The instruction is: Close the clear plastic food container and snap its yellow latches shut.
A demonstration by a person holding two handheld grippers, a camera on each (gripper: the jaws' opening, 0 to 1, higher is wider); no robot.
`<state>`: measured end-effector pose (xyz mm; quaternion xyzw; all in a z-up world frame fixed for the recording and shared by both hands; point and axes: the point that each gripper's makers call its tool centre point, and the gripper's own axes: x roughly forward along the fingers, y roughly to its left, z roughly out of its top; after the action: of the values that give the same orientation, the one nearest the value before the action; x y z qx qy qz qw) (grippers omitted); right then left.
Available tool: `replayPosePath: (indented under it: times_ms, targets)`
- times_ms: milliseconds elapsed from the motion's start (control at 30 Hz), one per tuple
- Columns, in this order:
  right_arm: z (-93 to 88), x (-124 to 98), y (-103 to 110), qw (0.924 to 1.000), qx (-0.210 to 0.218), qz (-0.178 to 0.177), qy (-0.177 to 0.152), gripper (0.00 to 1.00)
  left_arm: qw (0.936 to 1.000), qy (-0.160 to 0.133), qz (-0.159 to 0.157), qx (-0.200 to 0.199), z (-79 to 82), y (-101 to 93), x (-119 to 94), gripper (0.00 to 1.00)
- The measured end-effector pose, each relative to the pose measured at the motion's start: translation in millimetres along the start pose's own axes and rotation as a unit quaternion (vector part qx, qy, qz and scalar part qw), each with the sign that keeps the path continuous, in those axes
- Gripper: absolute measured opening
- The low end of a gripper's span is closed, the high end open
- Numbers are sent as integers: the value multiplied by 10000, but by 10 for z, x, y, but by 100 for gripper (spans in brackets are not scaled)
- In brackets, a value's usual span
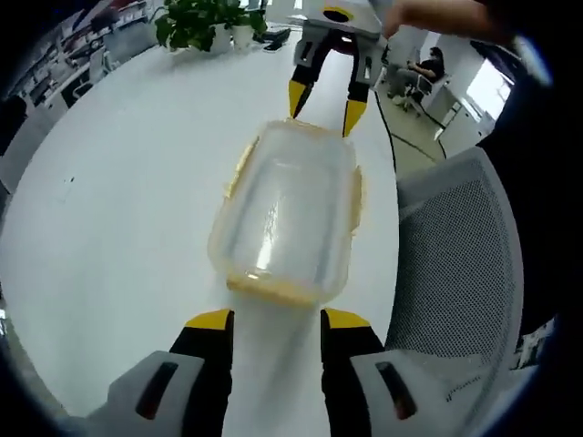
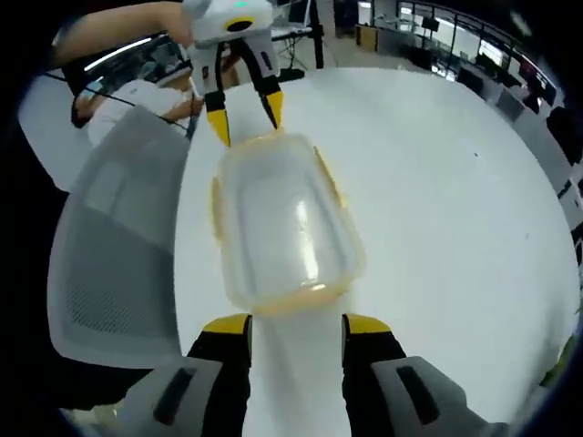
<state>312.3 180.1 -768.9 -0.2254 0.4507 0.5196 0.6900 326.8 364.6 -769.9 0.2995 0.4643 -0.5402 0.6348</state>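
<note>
Your spread left gripper (image 1: 273,319) and right gripper (image 2: 296,320) flank the container (image 1: 287,211); white table (image 1: 118,209) open, chair (image 1: 455,264) close beside.

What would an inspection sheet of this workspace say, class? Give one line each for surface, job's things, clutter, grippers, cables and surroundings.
Surface: white round table, bare around the container.
Job's things: clear plastic food container with its lid on; yellow latches along its sides, whether snapped cannot be told.
Clutter: nothing seen near the container.
Grippers: left gripper open, jaws just short of the container's near end; right gripper open, at the opposite end.
Cables: dark cable running down past the table's edge.
Surroundings: grey mesh chair beside the table; potted plant at the far edge; office desks beyond.
</note>
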Motion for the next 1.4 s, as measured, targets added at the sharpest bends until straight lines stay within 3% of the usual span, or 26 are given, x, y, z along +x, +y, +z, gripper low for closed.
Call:
replayPosePath:
  times_ms: [200,300,433,533,600,667,1000,1133,1400]
  targets:
    - [56,-20,-6,9962,826,-47,-289,39,9950,-285,-5,-956,-7,16,-12,34]
    - [77,-14,6,9918,1202,-35,-442,39,9834,-591,-88,-1711,23,13,-23,33]
    - [84,-26,-48,9870,1494,-174,-572,38,9694,-969,-85,-2253,80,49,-10,31]
    - [107,-36,-80,9753,2055,-223,-782,38,9538,-1292,-93,-2710,139,92,5,31]
    - [86,-24,-93,9714,2223,-253,-793,38,9416,-1368,-170,-3071,149,86,33,31]
    - [77,-5,-88,9691,2320,-281,-793,37,9369,-1439,-209,-3179,169,93,57,30]
    - [127,70,-30,9609,2620,-375,-809,34,9241,-1382,-215,-3556,126,115,90,27]
    - [129,104,-16,9612,2630,-437,-708,34,9194,-1371,-226,-3680,124,138,96,28]
    - [120,124,-22,9558,2799,-536,-722,32,9193,-1408,-265,-3666,149,90,98,25]
